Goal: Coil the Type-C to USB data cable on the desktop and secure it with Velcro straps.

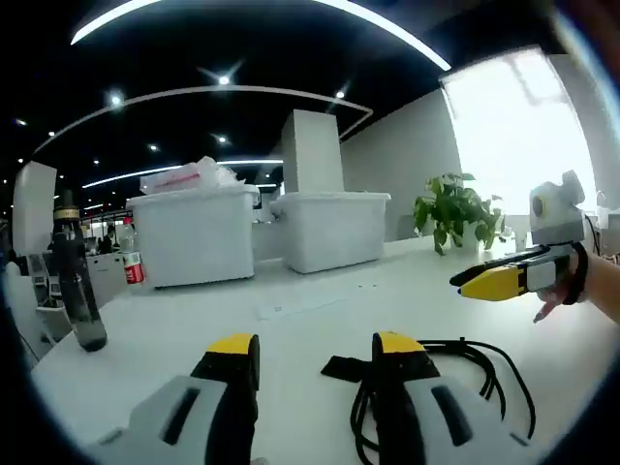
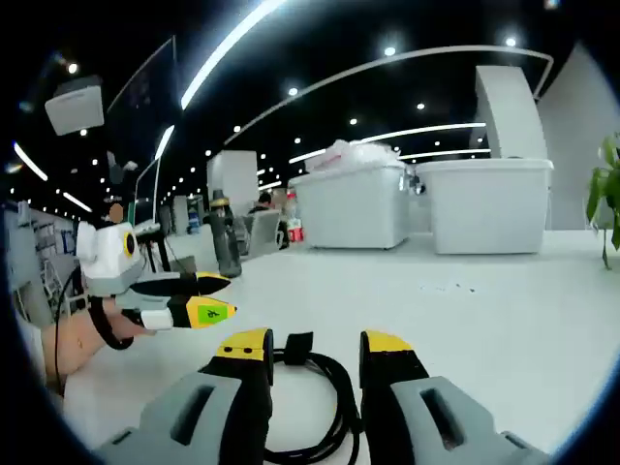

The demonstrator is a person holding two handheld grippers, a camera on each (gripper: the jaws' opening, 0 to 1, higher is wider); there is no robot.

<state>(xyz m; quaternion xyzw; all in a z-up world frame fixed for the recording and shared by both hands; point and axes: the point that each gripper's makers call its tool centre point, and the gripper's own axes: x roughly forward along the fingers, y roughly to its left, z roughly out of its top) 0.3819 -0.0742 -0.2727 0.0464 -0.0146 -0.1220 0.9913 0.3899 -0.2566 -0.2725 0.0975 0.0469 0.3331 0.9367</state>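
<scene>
The left gripper [image 1: 315,354] sits low over a white desktop [image 1: 320,291], its two yellow-tipped jaws spread apart with nothing between them. Just beside its right jaw lies the black data cable [image 1: 484,363], loosely looped, with a short black Velcro strap [image 1: 344,367] poking out from the bundle toward the gap. Farther right, the right gripper [image 1: 484,282] hovers above the desk in a person's hand; from this angle I cannot tell how its jaws stand.

In the right gripper view, that gripper's own jaws are spread, and the cable [image 2: 325,402] runs on the desktop between them, the strap end [image 2: 297,347] near the tips. The left gripper [image 2: 208,298] hangs to the left.

Well beyond stand two white storage bins [image 1: 194,232], a dark bottle [image 1: 76,276] and a potted plant [image 1: 455,213].

The cable looks roughly gathered but not yet bound, so the strapping step seems in hand. The next move likely calls for pinching the loops together with one gripper while the other takes the strap end.
</scene>
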